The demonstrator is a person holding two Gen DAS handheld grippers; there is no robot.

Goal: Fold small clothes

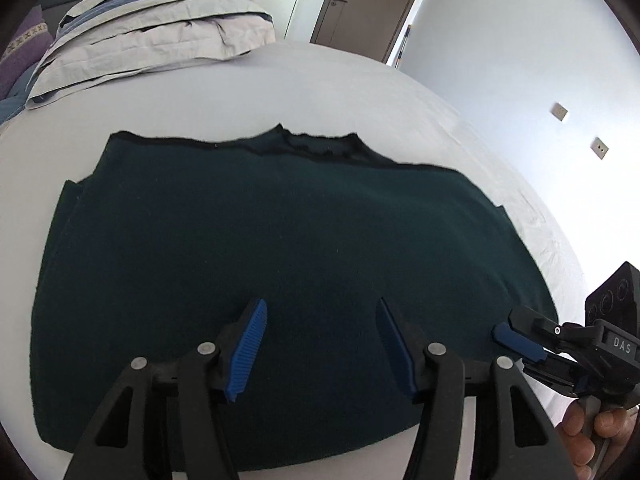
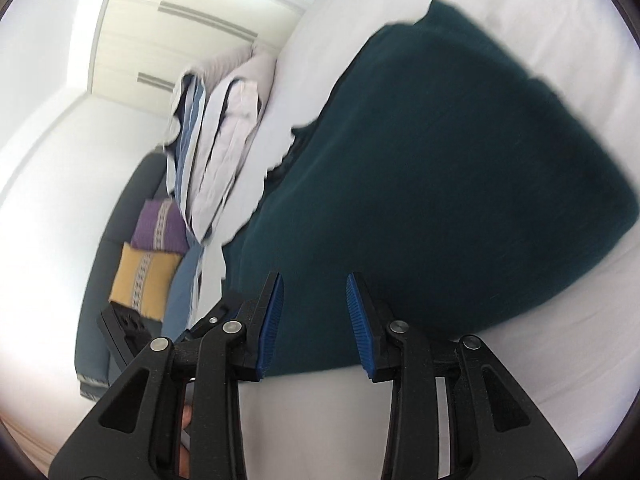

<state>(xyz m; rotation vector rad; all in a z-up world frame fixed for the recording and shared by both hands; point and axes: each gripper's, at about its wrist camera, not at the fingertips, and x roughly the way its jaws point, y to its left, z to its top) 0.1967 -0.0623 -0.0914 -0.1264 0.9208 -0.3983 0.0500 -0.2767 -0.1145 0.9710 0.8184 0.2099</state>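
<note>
On a white-sheeted bed [image 1: 320,88], I stand over a dark green garment [image 1: 256,248] that already lies flat with its left side turned in, a doubled layer showing along that edge, though I judge the fold only partly done, with at least a further fold left to make it compact. At the left, my left gripper [image 1: 320,340] hangs over the near hem, fingers spread wide and holding nothing. The cloth looks thick, soft and matte, smooth across the middle, its far edge uneven around what seems a neckline. At the right, my right gripper [image 2: 314,320] hovers by the garment's near right corner, fingers apart and empty, with folded bedding [image 1: 160,28] stacked beyond
</note>
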